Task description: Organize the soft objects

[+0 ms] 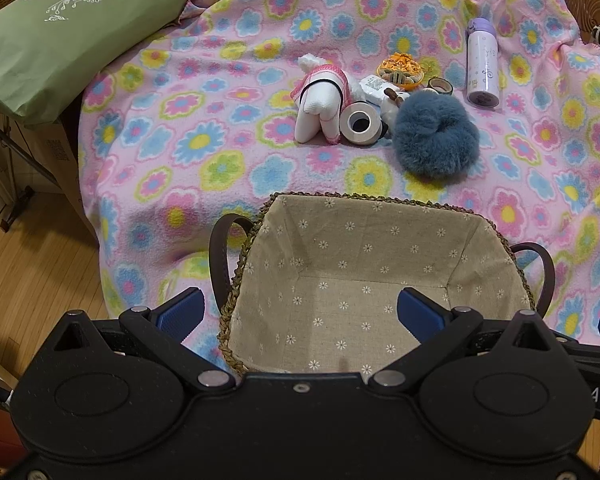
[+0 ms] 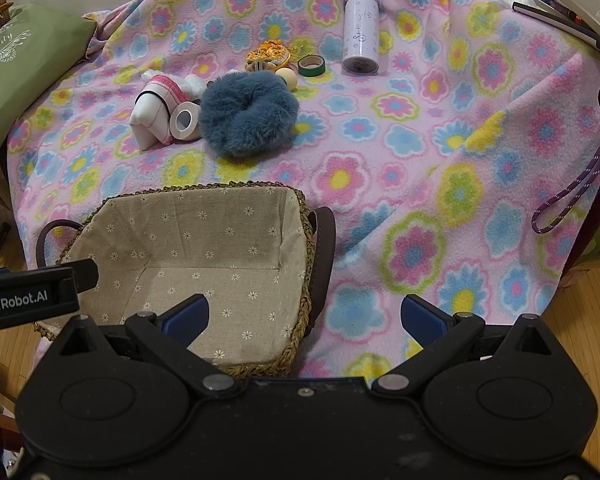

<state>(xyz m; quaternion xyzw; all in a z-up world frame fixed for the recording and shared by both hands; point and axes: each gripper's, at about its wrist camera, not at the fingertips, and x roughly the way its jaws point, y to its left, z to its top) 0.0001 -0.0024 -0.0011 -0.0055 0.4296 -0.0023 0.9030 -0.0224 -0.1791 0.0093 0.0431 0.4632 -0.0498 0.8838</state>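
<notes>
blanket (image 1: pixel 228 92): pink fleece w/ blue, yellow, green flowers
basket (image 1: pixel 496 232): tan liner w/ sm. white daisies, brown handles
scrunchie (image 1: pixel 436 136): fuzzy slate blue
plush (image 1: pixel 320 108): white, pink trim
bottle (image 1: pixel 482 68): lilac
pillow (image 1: pixel 60 36): olive green, white print
tongs (image 1: pixel 300 312): black w/ blue pads

Fleece blanket (image 1: pixel 228 128), furry scrunchie (image 1: pixel 436 136), cloth-lined woven basket (image 1: pixel 380 200).

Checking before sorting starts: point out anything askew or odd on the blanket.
The purple metal bottle lies on its side rather than upright. The white-and-pink cloth toy is tipped over against the white tape roll. Nothing looks spilled.
</notes>
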